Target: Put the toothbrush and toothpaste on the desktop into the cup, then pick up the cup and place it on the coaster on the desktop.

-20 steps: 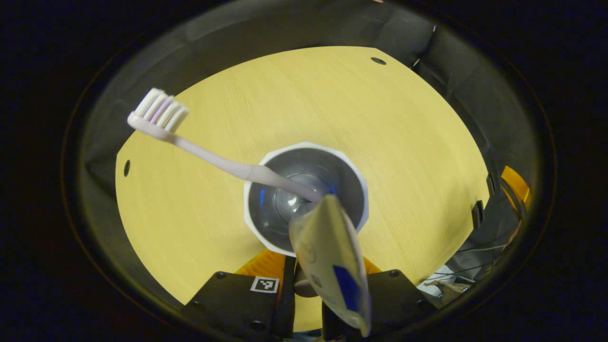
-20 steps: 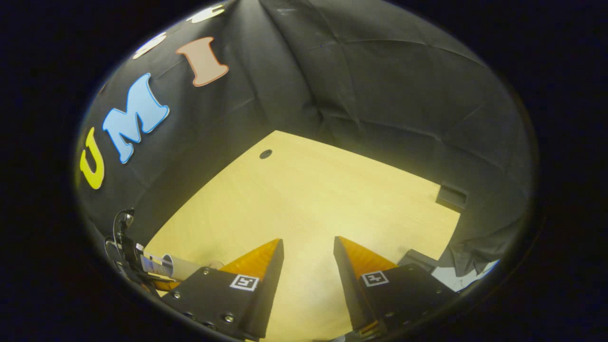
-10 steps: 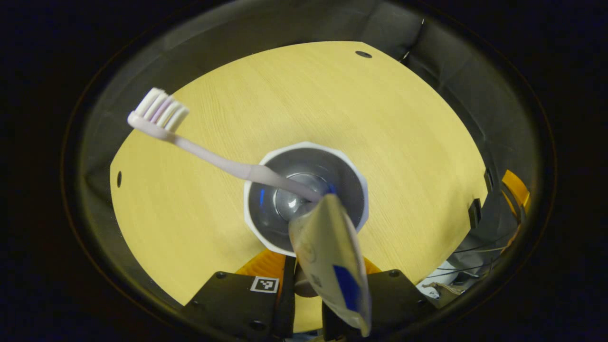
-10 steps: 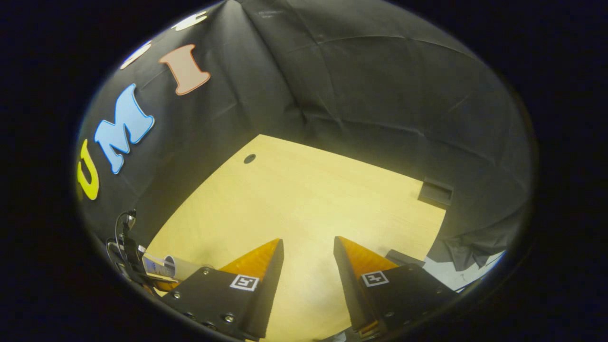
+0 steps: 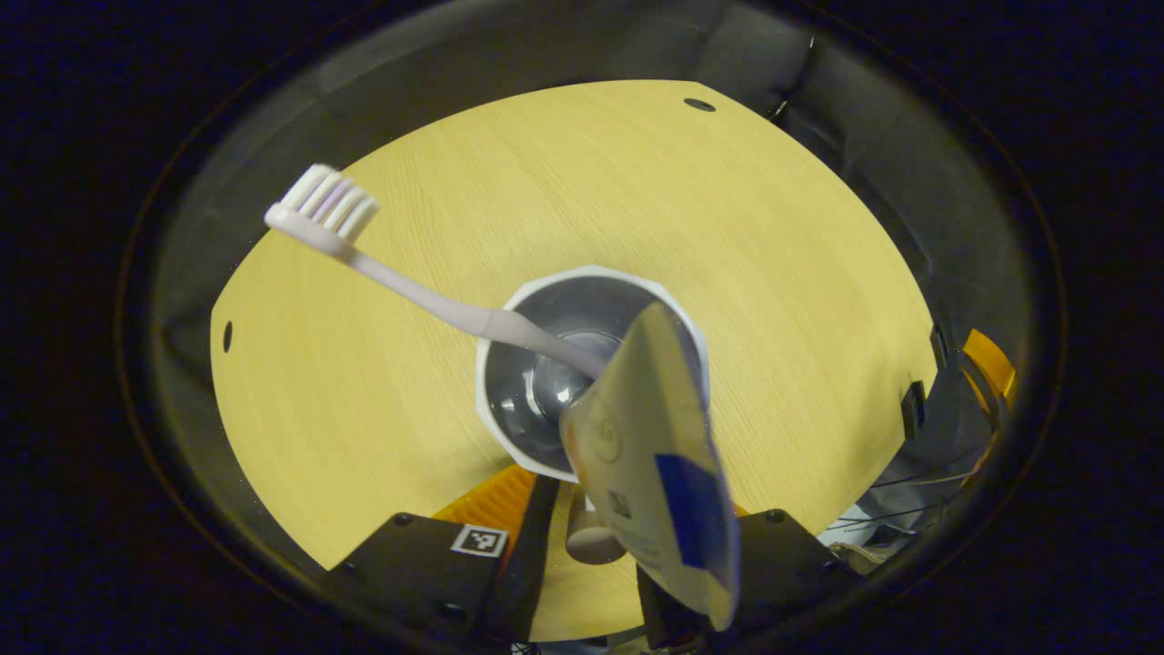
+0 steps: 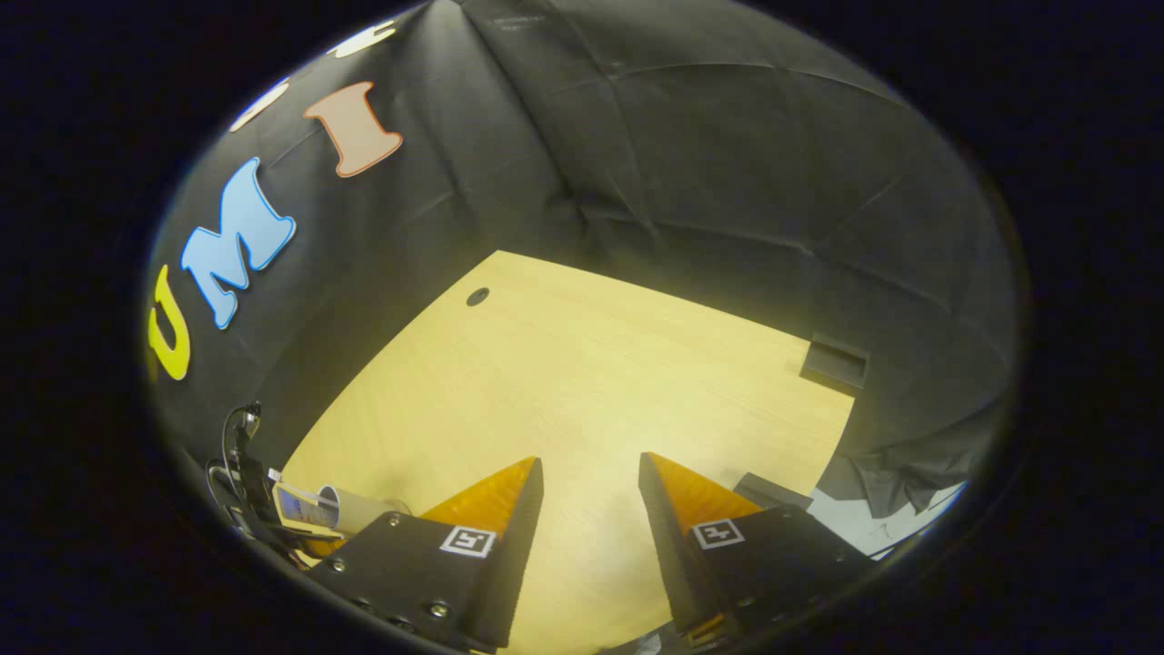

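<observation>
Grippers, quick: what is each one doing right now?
Left gripper: jaws parted around the toothpaste tube over the cup; grip cannot be told.
Right gripper: open, holding nothing.

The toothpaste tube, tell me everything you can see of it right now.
The toothpaste tube looks like soft, pale cream plastic, with a blue patch and small printed marks on its flattened body. It is tilted, its wide crimped end toward the camera and its far end dipping into the white cup, beside the toothbrush. The left tongs sit at its near end; whether they press on it cannot be told.
</observation>
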A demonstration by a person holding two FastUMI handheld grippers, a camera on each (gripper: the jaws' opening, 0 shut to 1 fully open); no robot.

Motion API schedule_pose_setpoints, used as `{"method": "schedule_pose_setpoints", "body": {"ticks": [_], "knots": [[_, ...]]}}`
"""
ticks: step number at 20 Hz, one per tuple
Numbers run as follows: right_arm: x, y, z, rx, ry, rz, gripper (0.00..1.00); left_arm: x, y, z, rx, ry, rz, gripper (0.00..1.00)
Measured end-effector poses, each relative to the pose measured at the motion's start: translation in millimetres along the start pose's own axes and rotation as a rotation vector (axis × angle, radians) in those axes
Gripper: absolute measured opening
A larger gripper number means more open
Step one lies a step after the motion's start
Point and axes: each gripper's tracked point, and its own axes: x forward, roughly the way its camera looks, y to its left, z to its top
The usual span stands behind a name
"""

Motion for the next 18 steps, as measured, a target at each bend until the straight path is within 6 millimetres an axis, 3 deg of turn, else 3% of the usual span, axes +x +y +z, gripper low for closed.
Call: {"method": "schedule_pose_setpoints", "body": {"ticks": [1,6,12,15,18], "knots": [[0.4,2.4,-0.9,-0.006,0.002,0.007,0.63,-2.1,0.1,-1.2,-0.011,-0.007,-0.007,0.53],[3.3,40.0,-5.9,-0.061,0.02,0.065,0.63,-18.8,-2.6,-9.5,-0.046,-0.049,-0.037,0.56],[-1.0,109.5,-26.7,-0.201,0.059,0.18,0.63,-59.2,-0.2,-26.1,-0.102,-0.167,-0.09,0.55],[-11.5,152.8,-37.8,-0.285,0.065,0.256,0.63,-89.6,23.4,-30.1,-0.108,-0.272,-0.045,0.57],[-27.6,196.2,-48.1,-0.362,0.063,0.34,0.63,-133.0,47.0,-22.1,-0.128,-0.418,0.018,0.53]]}}
